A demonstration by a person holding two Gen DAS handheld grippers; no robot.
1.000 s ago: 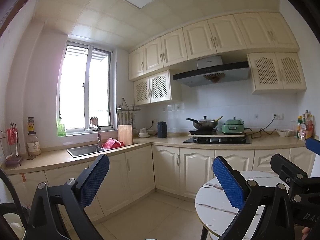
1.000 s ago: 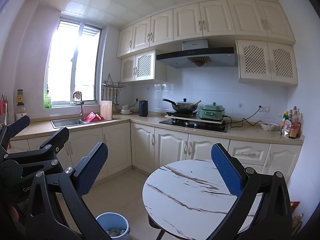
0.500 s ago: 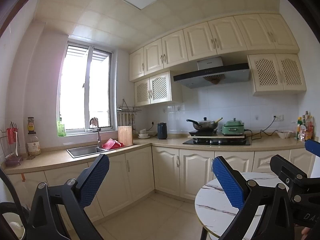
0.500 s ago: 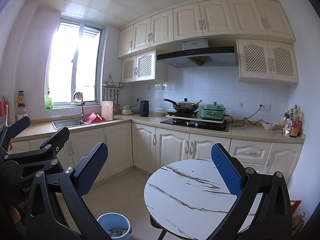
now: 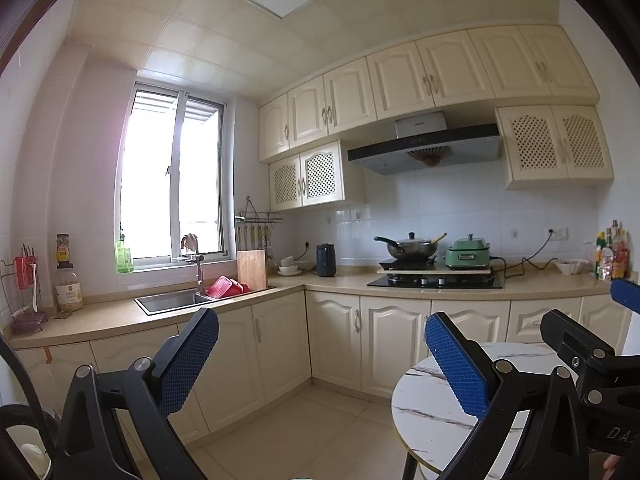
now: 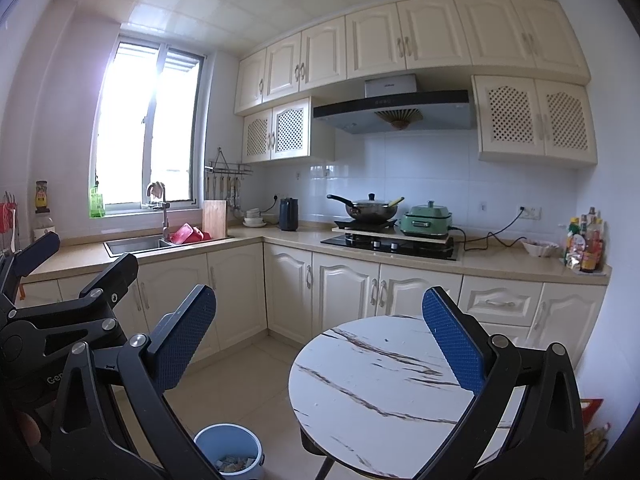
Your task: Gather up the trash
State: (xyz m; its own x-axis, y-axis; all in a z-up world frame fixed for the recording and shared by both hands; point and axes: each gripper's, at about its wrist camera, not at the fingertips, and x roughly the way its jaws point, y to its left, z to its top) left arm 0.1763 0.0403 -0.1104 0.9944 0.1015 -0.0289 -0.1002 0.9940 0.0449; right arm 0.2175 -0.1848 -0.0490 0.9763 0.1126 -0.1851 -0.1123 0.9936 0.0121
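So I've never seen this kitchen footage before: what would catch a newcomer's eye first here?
Probably the two open grippers up close, the right gripper and left gripper, blue pads spread wide with nothing between them. Next, the round marble-patterned table just ahead of the right gripper, and the small blue bin on the floor beside it with scraps inside. Farther back, the bright window above the sink stands out.
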